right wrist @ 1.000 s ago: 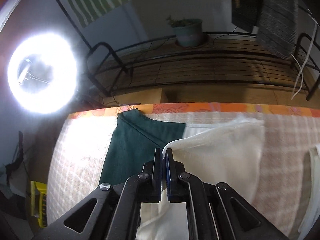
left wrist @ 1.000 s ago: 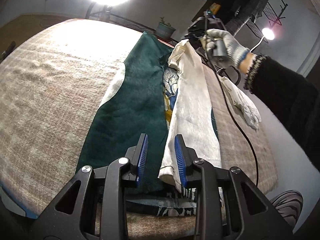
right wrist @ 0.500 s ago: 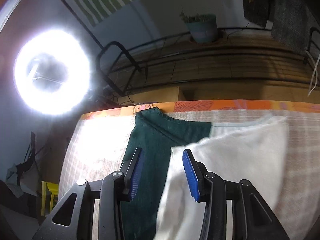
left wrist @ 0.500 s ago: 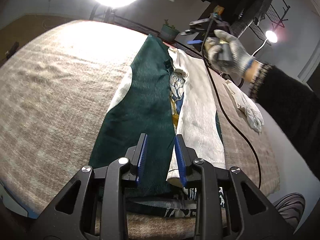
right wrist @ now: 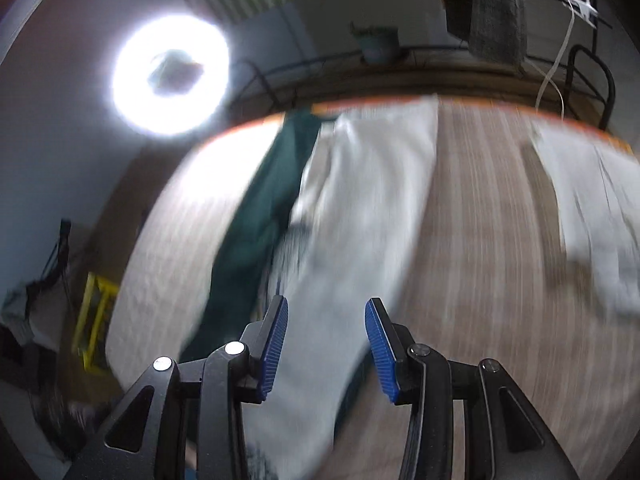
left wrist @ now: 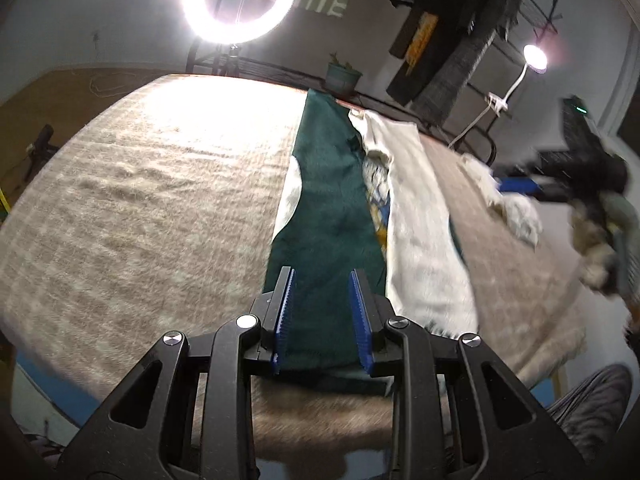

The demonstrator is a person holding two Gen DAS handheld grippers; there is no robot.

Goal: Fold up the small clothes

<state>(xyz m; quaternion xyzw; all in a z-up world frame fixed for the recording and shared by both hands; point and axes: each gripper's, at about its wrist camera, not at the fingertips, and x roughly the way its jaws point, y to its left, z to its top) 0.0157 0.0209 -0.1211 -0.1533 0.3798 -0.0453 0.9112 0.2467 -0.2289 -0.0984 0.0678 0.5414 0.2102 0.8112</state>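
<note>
left gripper: jaws apart, nothing held, above near hem | right gripper: jaws apart, empty, view blurred | green-and-cream garment: lies lengthwise on plaid blanket, cream flap folded over, likely ready for the crosswise fold

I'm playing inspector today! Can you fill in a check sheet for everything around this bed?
Surface: beige checked blanket, orange edge at the far end.
Job's things: green garment lying flat, white flap folded over it.
Clutter: small white cloth to the right.
Grippers: left gripper open, empty; right gripper open, empty, view blurred.
Cables: white lamp cord.
Surroundings: ring light, potted plant, hanging clothes.
</note>
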